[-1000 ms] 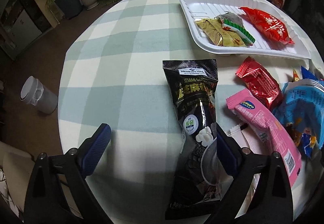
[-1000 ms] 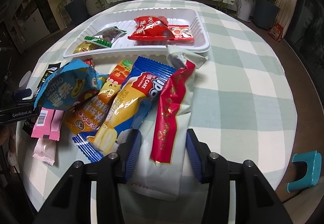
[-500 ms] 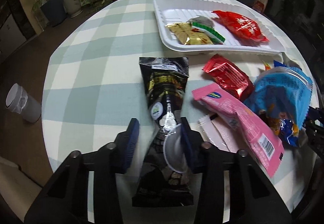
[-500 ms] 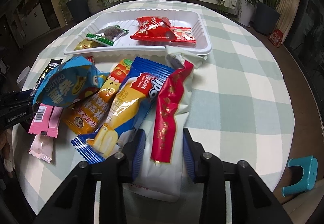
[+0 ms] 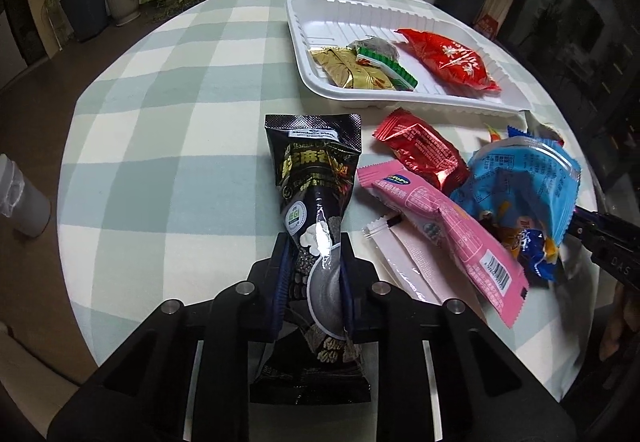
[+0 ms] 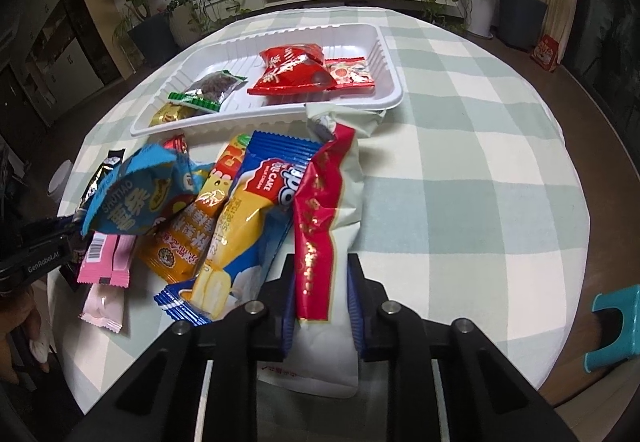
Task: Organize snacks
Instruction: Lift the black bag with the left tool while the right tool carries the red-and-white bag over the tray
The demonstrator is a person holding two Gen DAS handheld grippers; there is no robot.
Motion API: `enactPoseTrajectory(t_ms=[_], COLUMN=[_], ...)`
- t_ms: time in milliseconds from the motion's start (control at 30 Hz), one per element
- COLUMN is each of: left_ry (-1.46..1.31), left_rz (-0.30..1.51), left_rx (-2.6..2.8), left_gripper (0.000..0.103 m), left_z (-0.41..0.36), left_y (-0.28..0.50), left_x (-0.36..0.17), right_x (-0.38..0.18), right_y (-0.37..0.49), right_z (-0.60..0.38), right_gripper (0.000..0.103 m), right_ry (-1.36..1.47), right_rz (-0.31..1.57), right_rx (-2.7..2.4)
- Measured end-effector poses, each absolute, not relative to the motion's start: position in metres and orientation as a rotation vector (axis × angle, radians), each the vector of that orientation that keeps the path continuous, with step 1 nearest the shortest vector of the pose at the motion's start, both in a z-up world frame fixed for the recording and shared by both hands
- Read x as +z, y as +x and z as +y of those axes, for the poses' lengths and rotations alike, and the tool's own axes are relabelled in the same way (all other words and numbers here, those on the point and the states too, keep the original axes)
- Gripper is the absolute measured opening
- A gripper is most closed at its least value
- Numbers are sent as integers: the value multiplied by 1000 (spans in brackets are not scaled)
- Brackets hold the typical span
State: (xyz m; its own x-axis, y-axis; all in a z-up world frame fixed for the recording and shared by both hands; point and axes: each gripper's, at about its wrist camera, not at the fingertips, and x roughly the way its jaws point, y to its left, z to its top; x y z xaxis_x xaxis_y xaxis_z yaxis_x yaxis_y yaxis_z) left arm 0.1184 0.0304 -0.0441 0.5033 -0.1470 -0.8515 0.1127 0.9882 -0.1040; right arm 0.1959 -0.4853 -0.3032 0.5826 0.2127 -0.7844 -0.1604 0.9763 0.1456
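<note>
- The left gripper [image 5: 316, 274] has just closed, pinching the black sesame packet [image 5: 314, 178], which runs ahead of it along the checked tablecloth [image 5: 180, 122].
- To its right lie a pink packet [image 5: 440, 218], a red foil packet [image 5: 424, 154] and a blue bag [image 5: 524, 178].
- The right gripper [image 6: 322, 282] has just closed too, pinching a white-and-red packet [image 6: 320, 218]; left of it lies a blue-and-yellow cake packet [image 6: 252, 210], its near end partly behind the left finger.
- Farther ahead, the white tray [image 6: 384, 42] holds several snacks; its near wall hides their lower edges.
</note>
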Motion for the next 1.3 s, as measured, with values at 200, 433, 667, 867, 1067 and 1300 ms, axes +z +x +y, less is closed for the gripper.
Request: enactPoseTrajectory(t_ms=[200, 433, 667, 867, 1067, 1300], left_ry=[-72, -134, -215, -302, -325, -223], left_rz=[1017, 986, 956, 926, 886, 874], left_rx=[-183, -189, -199, -226, -236, -256], left_gripper=[19, 19, 19, 19, 19, 19], left_z=[33, 44, 58, 69, 75, 56], left_y=[116, 114, 111, 111, 131, 193], left_x=[-41, -33, -26, -14, 16, 54], right_x=[-300, -298, -289, -269, -234, -166], right_y=[196, 188, 184, 182, 195, 245], right_z=[-495, -504, -521, -549, -588, -588], right_gripper=[23, 23, 23, 23, 23, 23], right_ry=[120, 168, 240, 320, 403, 373], right_rz=[911, 895, 847, 768, 681, 553], right_rx=[224, 212, 187, 129, 86, 116])
